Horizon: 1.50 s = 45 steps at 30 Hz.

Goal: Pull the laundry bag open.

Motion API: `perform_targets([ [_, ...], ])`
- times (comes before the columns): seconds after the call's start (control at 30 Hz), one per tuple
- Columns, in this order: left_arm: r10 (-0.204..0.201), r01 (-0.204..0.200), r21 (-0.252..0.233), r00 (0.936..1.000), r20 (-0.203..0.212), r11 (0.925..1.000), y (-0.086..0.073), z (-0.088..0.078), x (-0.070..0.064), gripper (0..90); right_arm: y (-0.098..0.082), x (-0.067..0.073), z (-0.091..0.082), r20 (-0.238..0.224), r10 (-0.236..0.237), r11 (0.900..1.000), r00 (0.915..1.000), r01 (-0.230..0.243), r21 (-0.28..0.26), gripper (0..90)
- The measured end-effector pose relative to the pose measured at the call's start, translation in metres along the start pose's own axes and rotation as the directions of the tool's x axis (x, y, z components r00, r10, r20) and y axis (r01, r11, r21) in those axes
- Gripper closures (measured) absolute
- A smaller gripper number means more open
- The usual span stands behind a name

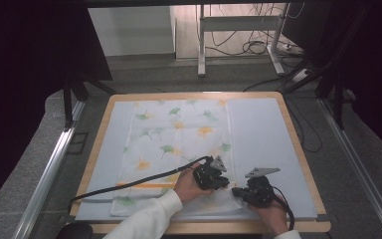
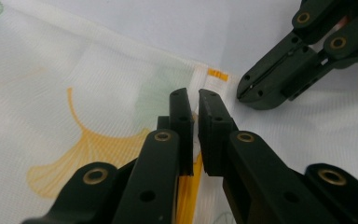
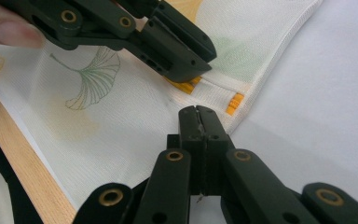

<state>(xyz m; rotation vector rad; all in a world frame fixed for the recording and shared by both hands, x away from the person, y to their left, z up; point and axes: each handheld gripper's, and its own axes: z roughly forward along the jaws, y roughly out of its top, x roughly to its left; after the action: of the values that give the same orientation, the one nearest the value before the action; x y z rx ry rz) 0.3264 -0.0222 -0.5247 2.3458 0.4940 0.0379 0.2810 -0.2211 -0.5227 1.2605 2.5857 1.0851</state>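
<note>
Nearest the camera in the high view, two white-sleeved forearms come in over the near edge of the bench (image 1: 298,149), each hand holding a gripper. Under them lies a white cloth (image 1: 179,144) printed with green and orange ginkgo leaves, spread flat on a pale blue sheet (image 1: 263,134) that covers the wooden bench. Its long axis runs from near to far, one short edge at the near rim and the other at the far end, slightly left of the middle. At the cloth's near right corner sits the left gripper (image 1: 222,182), its jaws drawn almost together with a thin slit between them, resting on the fabric by an orange stripe (image 2: 189,196); whether they pinch the cloth cannot be told. Just to its right, the right gripper (image 1: 238,192) has its jaws pressed fully together, tips on the cloth's hem beside a small orange tab (image 3: 235,103); no fabric is seen clamped between them. Both grippers are close together, tips apart and pointing toward the same corner.
</note>
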Motion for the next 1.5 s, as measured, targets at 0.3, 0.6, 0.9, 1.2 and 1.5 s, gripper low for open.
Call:
perform_targets([
  [0.3, 0.015, -0.015, 0.016, 0.9999, -0.005, 0.9998, -0.001, -0.002, 0.0, 86.2, 0.0, -0.001, 0.0, -0.003, 0.003, 1.0, 1.0, -0.003, -0.003, 89.5],
  [0.6, 0.009, -0.009, 0.009, 1.0, -0.002, 0.9999, -0.003, -0.003, 0.0, 87.6, 0.0, -0.001, 0.0, -0.003, 0.011, 1.0, 0.9999, -0.011, 0.001, 89.4],
  [0.9, 0.006, -0.005, 0.007, 1.0, -0.001, 1.0, -0.003, -0.002, 0.0, 89.6, 0.005, -0.001, 0.0, 0.017, 0.035, 0.999, 0.9992, -0.035, -0.023, 89.3],
  [1.2, 0.007, -0.007, 0.01, 0.9999, -0.009, 0.9999, -0.004, -0.004, 0.001, 89.9, 0.017, -0.007, 0.008, 0.056, 0.053, 0.998, 0.997, -0.052, -0.022, 89.2],
  [1.5, 0.004, -0.004, 0.011, 0.9999, -0.013, 0.9999, -0.004, -0.004, 0.0, 89.9, 0.019, -0.006, 0.01, 0.056, 0.045, 0.999, 0.9974, -0.044, -0.007, 89.4],
])
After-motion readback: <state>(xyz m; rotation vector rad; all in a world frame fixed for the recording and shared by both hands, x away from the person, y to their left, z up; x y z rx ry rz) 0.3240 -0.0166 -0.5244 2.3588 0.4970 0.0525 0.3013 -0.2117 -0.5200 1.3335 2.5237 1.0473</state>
